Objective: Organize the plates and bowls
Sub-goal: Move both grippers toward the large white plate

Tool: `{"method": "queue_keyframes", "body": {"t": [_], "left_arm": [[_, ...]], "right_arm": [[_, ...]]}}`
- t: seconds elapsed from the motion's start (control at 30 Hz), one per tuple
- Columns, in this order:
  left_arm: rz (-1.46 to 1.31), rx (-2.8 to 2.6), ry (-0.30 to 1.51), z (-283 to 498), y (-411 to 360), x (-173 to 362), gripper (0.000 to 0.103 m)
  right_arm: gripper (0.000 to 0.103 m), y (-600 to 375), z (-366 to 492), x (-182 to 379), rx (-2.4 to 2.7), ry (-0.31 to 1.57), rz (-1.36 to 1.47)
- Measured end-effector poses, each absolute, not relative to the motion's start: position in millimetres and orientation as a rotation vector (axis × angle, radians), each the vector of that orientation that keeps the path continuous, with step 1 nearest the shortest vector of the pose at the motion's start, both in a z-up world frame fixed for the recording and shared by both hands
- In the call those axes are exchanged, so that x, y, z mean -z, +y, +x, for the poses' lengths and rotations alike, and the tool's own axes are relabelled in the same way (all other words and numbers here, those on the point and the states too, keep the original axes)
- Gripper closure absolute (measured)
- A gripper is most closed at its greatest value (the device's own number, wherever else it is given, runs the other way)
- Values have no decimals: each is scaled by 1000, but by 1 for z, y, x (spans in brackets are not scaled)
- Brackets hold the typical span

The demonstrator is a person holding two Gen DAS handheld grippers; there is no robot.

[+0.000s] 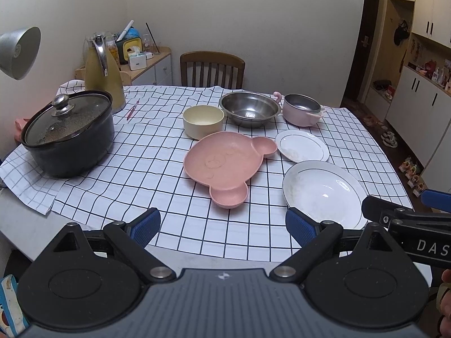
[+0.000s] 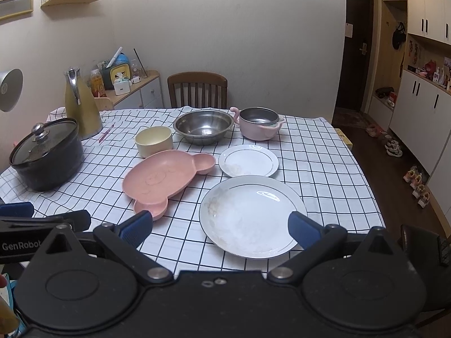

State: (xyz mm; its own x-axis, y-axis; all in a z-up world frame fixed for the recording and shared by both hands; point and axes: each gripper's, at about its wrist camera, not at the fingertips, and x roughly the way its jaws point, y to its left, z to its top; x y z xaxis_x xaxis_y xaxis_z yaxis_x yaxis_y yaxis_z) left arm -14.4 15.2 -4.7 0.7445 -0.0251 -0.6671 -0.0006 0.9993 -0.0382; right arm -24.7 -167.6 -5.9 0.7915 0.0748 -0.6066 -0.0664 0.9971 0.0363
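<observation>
On the checked tablecloth lie a large white plate (image 1: 324, 191) (image 2: 251, 214), a small white plate (image 1: 302, 145) (image 2: 248, 160), a pink bear-shaped plate (image 1: 225, 163) (image 2: 163, 180), a cream bowl (image 1: 203, 121) (image 2: 154, 140), a steel bowl (image 1: 249, 108) (image 2: 203, 126) and a pink handled bowl (image 1: 303, 109) (image 2: 260, 123). My left gripper (image 1: 222, 225) is open and empty, near the table's front edge, short of the pink plate. My right gripper (image 2: 220, 229) is open and empty, its right finger over the large plate's near rim.
A black lidded pot (image 1: 69, 132) (image 2: 46, 152) stands at the left. A yellow jug (image 1: 103, 76) (image 2: 80, 104) is behind it. A pink pen (image 1: 132, 109) lies near the jug. A wooden chair (image 1: 211, 69) stands at the far side. The floor drops off at the right.
</observation>
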Motion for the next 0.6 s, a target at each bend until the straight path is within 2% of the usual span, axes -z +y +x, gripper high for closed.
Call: {"method": "queue_keyframes", "body": {"t": [0.6], "left_arm": [[-30, 30, 787, 33, -25, 19, 7]], "right_arm": [[0, -201, 14, 12, -107, 675, 8]]}}
